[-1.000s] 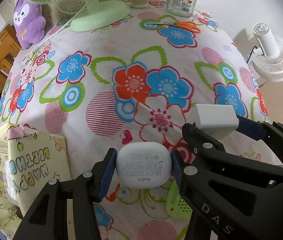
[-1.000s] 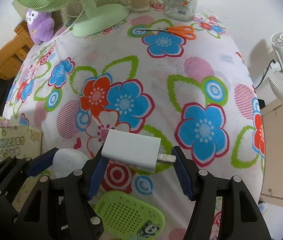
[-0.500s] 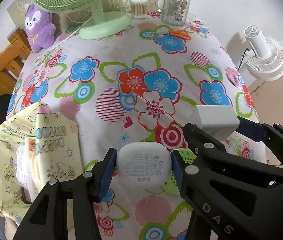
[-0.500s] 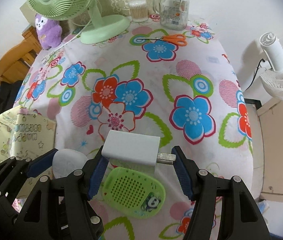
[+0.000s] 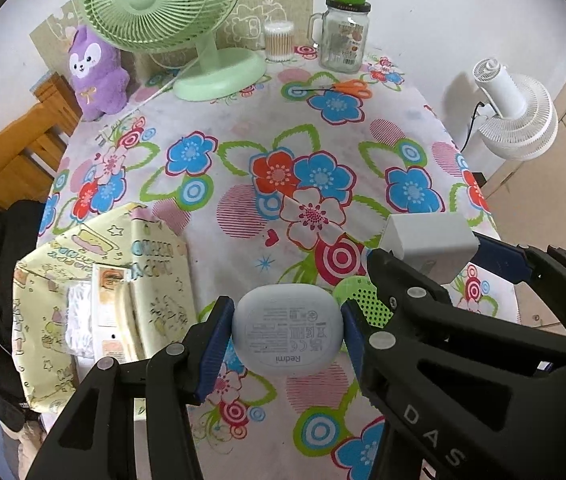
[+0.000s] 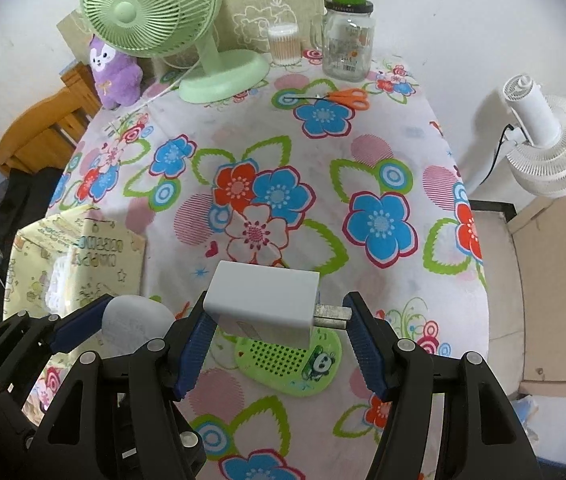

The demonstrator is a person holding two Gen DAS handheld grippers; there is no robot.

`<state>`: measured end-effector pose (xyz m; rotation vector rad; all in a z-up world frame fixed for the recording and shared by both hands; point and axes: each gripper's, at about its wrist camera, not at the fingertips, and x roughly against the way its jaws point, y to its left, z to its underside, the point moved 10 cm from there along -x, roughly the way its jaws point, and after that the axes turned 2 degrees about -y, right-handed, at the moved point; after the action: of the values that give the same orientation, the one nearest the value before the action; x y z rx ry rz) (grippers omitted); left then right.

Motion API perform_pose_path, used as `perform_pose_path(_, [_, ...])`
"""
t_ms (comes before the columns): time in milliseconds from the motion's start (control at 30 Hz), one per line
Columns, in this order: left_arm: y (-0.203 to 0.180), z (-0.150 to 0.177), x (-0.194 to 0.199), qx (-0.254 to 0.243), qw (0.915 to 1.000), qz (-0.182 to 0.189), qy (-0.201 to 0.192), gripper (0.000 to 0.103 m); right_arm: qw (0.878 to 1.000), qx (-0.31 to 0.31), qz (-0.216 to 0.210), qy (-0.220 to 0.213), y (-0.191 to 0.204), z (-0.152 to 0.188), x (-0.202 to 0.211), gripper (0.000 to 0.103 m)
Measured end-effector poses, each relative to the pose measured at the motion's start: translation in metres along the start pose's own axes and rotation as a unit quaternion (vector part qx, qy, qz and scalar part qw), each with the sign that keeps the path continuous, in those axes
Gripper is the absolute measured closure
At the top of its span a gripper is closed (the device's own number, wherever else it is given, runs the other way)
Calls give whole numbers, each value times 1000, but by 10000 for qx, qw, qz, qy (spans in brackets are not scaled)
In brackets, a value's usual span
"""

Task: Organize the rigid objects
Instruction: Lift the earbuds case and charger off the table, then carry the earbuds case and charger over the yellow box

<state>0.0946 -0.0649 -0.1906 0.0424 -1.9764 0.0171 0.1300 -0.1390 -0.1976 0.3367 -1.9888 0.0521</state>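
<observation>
My left gripper [image 5: 283,332] is shut on a white rounded earbud case [image 5: 287,330], held well above the flowered tablecloth [image 5: 243,168]. My right gripper [image 6: 279,318] is shut on a white charger plug [image 6: 261,306], its blue pads pressing the body on one side and the metal prongs on the other. Each gripper shows in the other's view: the charger [image 5: 429,242] at right, the earbud case [image 6: 135,322] at lower left. A green perforated plastic piece [image 6: 287,358] lies on the cloth beneath the charger.
A yellow patterned gift bag [image 5: 95,300] holding items stands open at the table's left edge. At the back stand a green desk fan [image 5: 187,28], a purple plush [image 5: 95,76], cotton swabs [image 5: 279,42], a glass jar [image 5: 343,38] and orange scissors [image 5: 347,88]. A white floor fan [image 5: 515,116] stands right of the table.
Both grippers have risen away from the table with their objects still gripped; more of the table, the gift bag and the green plastic piece have come into view.
</observation>
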Motion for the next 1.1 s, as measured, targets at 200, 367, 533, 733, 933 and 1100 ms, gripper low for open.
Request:
perform_pose_path(200, [1,1,16,-46,9999,3,-100,46,9999,-6,31,-96,5,0,17,36])
perform_pose_path(367, [5,2,29,-82,9998,9,-181,46,9998,22,46,-190,11,0,31,36])
perform_pose_path(533, [11,3,39,-71,9997,9,-245,46,9996,59,54,-253,20,-1,40,36])
perform_pose_path(733, [23,1,48,-43,9994,9,-344,46,9992,158,61,-351,34,-6,49,36])
perform_pose_path(933, [38,2,54,5,9991,10,-416,46,9988,230,65,-421,49,-10,53,36])
perform_pose_path(1100, [50,3,57,31,9990,-19,-451,46,9985,296,50,-457,63,-12,53,36])
